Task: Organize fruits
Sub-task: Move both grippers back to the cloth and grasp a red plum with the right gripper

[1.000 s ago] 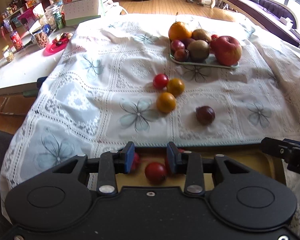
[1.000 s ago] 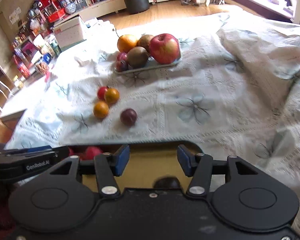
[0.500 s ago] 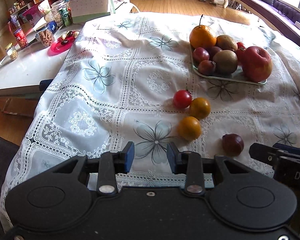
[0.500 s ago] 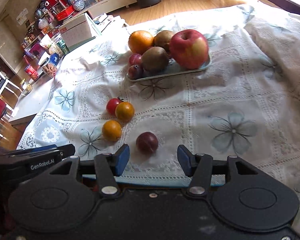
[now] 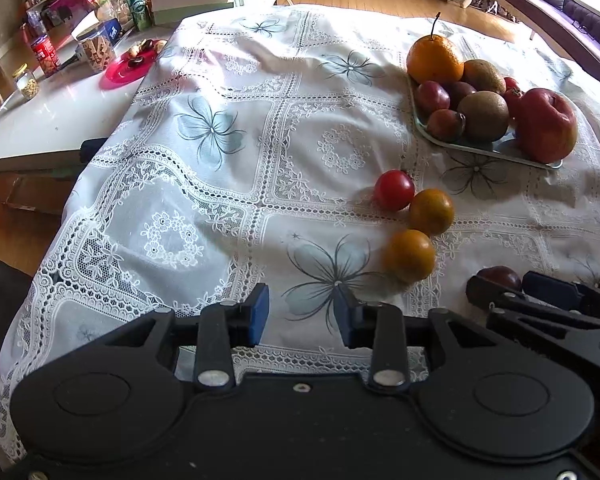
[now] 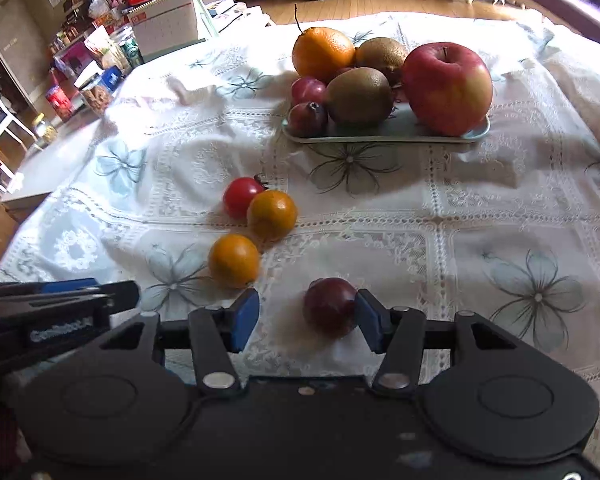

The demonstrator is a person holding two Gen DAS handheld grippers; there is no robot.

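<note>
White lace tablecloth with grey flower print (image 6: 440,216) is covering the table, a cluttered living room behind it. Both grippers are coming in lower and closer than a second ago: the wooden tray edge that was under them is gone from view and the loose fruit is looming larger. Right gripper (image 6: 306,320) is now bracketing the dark purple-red plum (image 6: 329,307); its fingers are spread, the plum sitting against the right-hand blue pad with a clear gap on the other side, so nothing is pinched yet. Left gripper (image 5: 302,314) is hovering over bare cloth, fingers spread and empty, with the nearer small glossy orange citrus (image 5: 410,255) just ahead to its right. Likely meaning: the plum pick is about to start. Farther small orange citrus (image 6: 272,214) is touching the shiny red cherry tomato (image 6: 242,197); all four loose fruits are round, smooth and prone to rolling on the soft, wrinkled cloth. Pale green shallow rectangular plate (image 6: 384,136) is holding a big red apple (image 6: 447,87), fuzzy brown kiwis (image 6: 359,96), a stemmed orange (image 6: 323,53) and small plums.
</note>
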